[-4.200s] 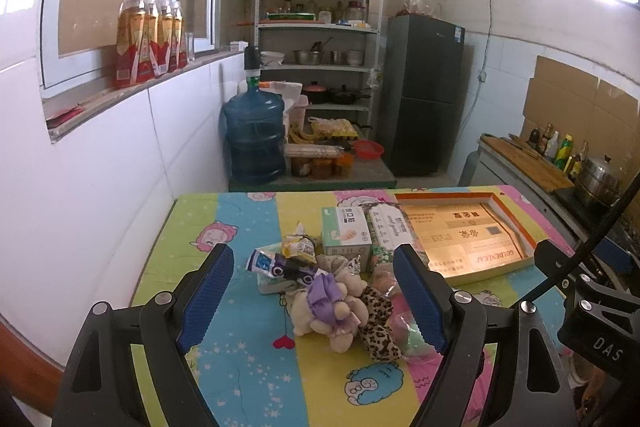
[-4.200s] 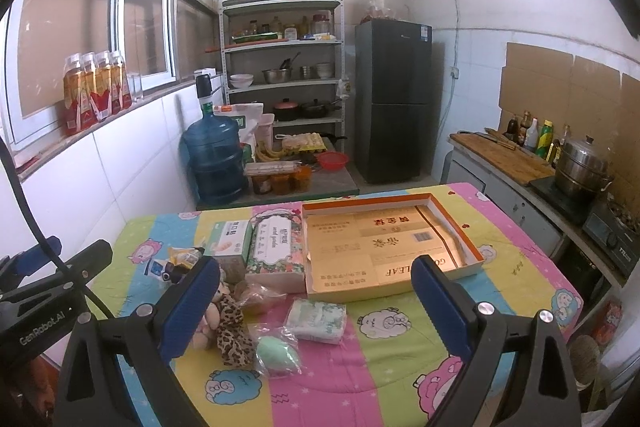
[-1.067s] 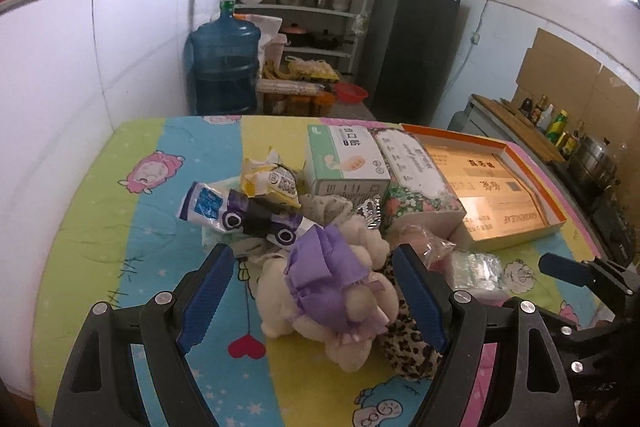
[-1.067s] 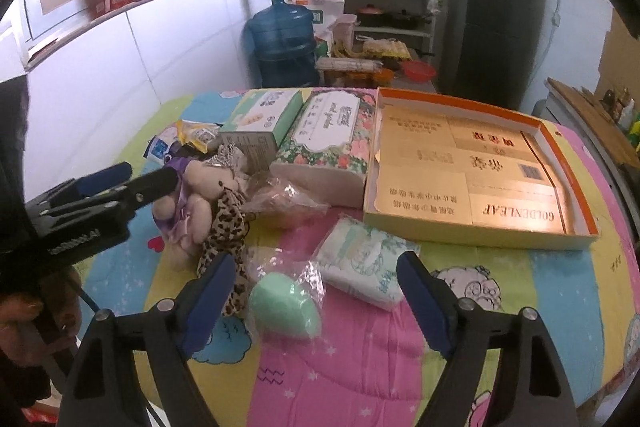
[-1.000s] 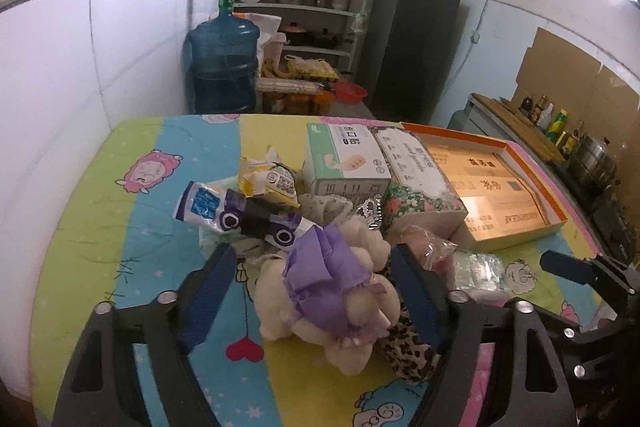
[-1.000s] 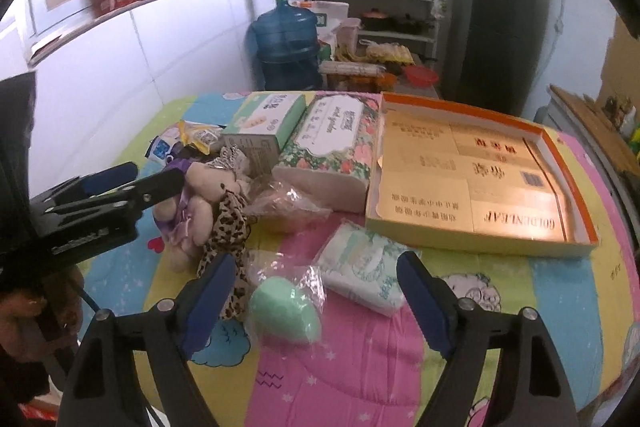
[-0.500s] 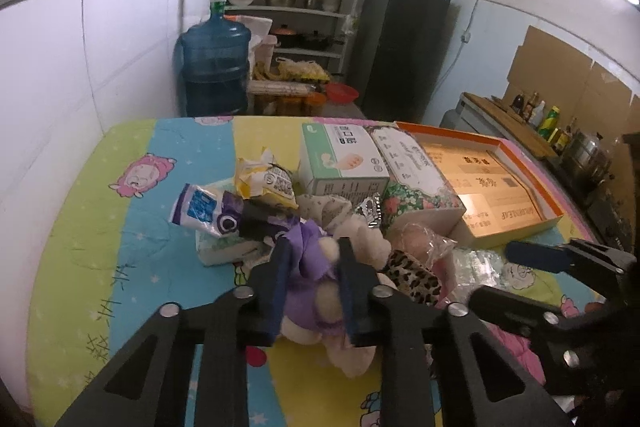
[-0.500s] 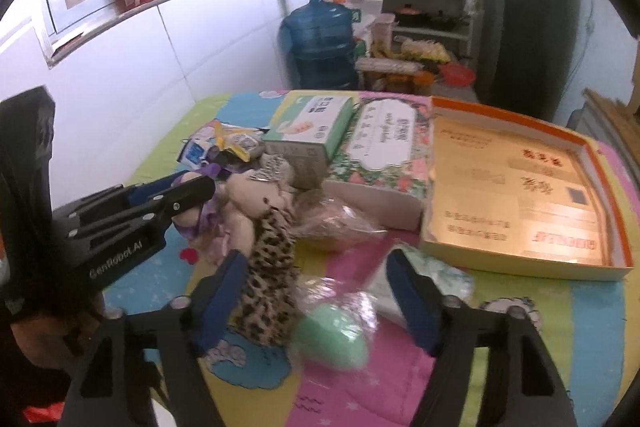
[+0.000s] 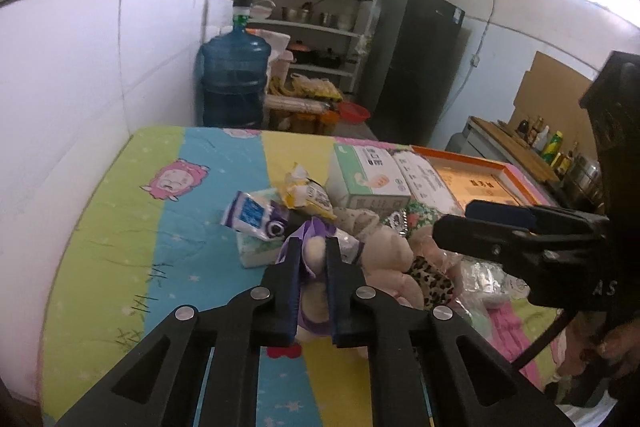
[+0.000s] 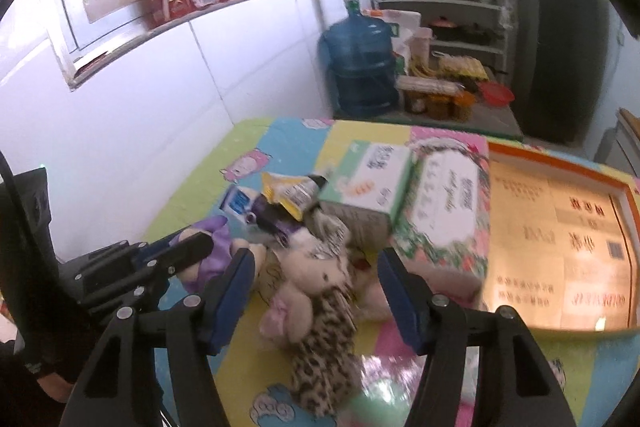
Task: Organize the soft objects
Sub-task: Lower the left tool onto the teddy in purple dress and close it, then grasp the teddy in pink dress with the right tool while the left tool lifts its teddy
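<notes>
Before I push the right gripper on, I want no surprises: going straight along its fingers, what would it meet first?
Probably the leopard-print plush toy, which lies between the closing jaws of the right gripper, not yet pinched. Depth is hard to judge.

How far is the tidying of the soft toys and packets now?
Nothing looks sorted yet: the orange box holds none of the soft things. In hand: the left hand-held gripper is closing on the purple-dressed plush, and the right hand-held gripper is closing around the leopard-print plush, not yet pressing it. Left: both plush toys, the floral tissue pack and the small packets.
</notes>
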Action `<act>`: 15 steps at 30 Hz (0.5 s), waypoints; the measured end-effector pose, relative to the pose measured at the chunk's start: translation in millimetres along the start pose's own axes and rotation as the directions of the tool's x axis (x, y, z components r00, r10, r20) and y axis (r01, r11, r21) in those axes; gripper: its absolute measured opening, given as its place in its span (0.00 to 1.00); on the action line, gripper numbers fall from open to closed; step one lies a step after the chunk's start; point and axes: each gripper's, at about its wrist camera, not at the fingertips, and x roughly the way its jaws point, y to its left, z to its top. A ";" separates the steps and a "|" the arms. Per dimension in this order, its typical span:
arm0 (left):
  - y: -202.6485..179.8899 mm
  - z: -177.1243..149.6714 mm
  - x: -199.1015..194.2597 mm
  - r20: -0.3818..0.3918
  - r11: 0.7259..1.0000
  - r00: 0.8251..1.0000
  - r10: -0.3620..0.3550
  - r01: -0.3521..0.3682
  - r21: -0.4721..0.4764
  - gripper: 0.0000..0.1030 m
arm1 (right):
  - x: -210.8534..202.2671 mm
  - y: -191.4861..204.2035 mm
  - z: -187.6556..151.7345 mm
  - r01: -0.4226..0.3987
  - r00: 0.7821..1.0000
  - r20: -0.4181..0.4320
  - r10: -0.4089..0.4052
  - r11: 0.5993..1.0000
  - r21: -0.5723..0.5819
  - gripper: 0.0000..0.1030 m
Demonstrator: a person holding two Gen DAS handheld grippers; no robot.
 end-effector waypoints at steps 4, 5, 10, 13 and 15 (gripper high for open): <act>8.2 3.2 -12.2 0.027 1.000 0.999 0.024 -0.024 -0.008 0.10 | 10.9 6.9 2.3 -0.016 1.000 -0.019 0.016 1.000 0.002 0.62; 10.8 4.7 -15.5 0.037 0.999 0.999 0.034 -0.034 -0.011 0.10 | 14.2 8.9 2.3 -0.012 1.000 -0.025 0.012 1.000 -0.004 0.62; 25.8 8.4 -25.2 0.054 0.997 0.997 0.061 -0.059 -0.039 0.10 | 34.6 15.8 5.7 0.027 0.999 -0.042 -0.028 0.999 -0.036 0.62; 31.1 7.6 -26.9 0.050 0.997 0.996 0.070 -0.068 -0.048 0.10 | 49.0 13.7 8.1 0.057 0.996 -0.062 -0.059 0.998 -0.036 0.63; 34.1 6.8 -27.4 0.047 0.996 0.996 0.073 -0.070 -0.053 0.10 | 57.6 12.2 7.4 0.081 0.993 -0.085 -0.085 0.996 -0.046 0.63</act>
